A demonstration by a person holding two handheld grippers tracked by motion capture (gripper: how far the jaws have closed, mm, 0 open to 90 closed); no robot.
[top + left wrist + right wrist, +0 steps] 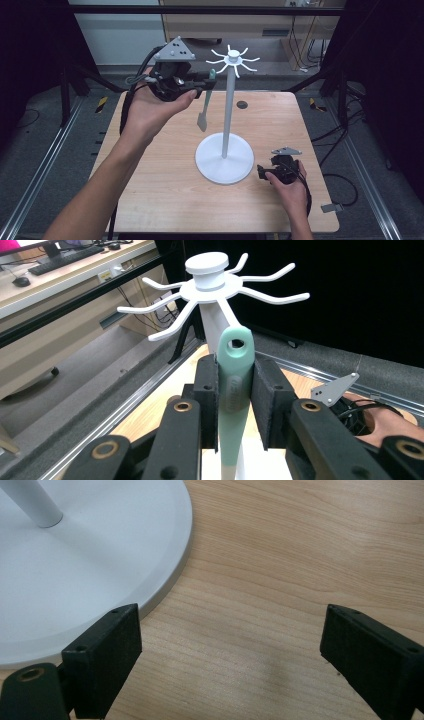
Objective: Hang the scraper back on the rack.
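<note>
Left gripper view: mint spatula (234, 390) clamped by handle in left gripper (235, 400), hang hole up, just short of white rack's (210, 287) hooks. Thread hole over nearest prong (keep handle upright). Right gripper (230, 645) jaws apart, empty, beside rack base on table (300, 555).

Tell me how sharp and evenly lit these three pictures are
High view: table bright, surroundings nearly black, detail soft. Left gripper view: spatula handle and white rack crisp, near gripper parts along the bottom edge blurred. Right gripper view: wood grain sharp, soft shadow between the jaws, no glare.
</note>
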